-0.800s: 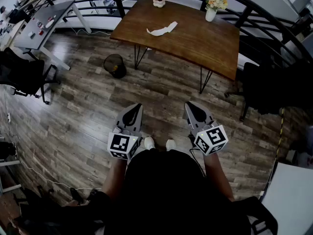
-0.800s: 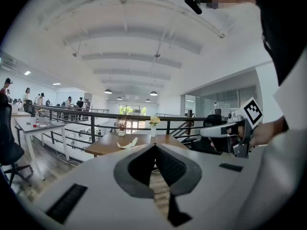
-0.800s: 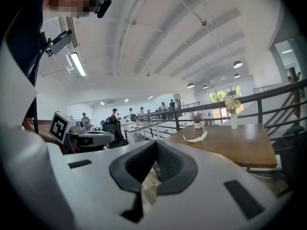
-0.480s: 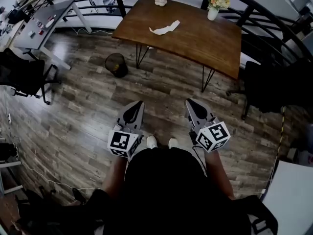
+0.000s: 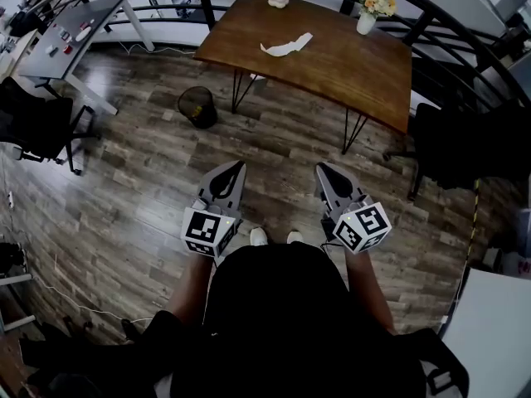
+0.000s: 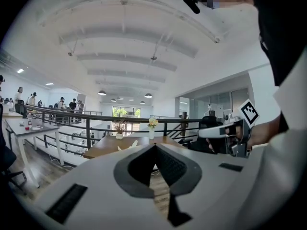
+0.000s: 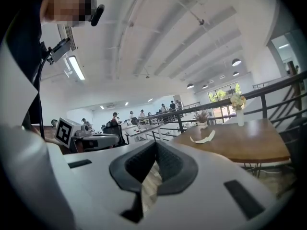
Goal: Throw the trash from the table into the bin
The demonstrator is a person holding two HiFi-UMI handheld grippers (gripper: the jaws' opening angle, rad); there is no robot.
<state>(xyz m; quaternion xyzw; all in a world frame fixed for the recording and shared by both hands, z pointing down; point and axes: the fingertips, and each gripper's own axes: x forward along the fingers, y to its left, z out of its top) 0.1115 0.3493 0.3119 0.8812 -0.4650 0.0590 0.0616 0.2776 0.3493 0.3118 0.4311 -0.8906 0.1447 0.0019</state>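
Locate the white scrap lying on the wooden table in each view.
Head view: white scrap, top centre, on the wooden table.
Left gripper view: small, left of centre, at the tabletop's edge.
Right gripper view: right of centre, on the tabletop.
Shared landmark: the white flower vase, to its right in each.

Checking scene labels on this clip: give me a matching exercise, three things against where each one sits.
Things:
1. white crumpled paper scrap
2. black mesh bin
3. white vase of yellow flowers

Places:
A. on the floor, off the left end of the brown wooden table
B. at the table's far right corner
C. lying on the tabletop's left half

Pairs: 1-C, 2-A, 3-B
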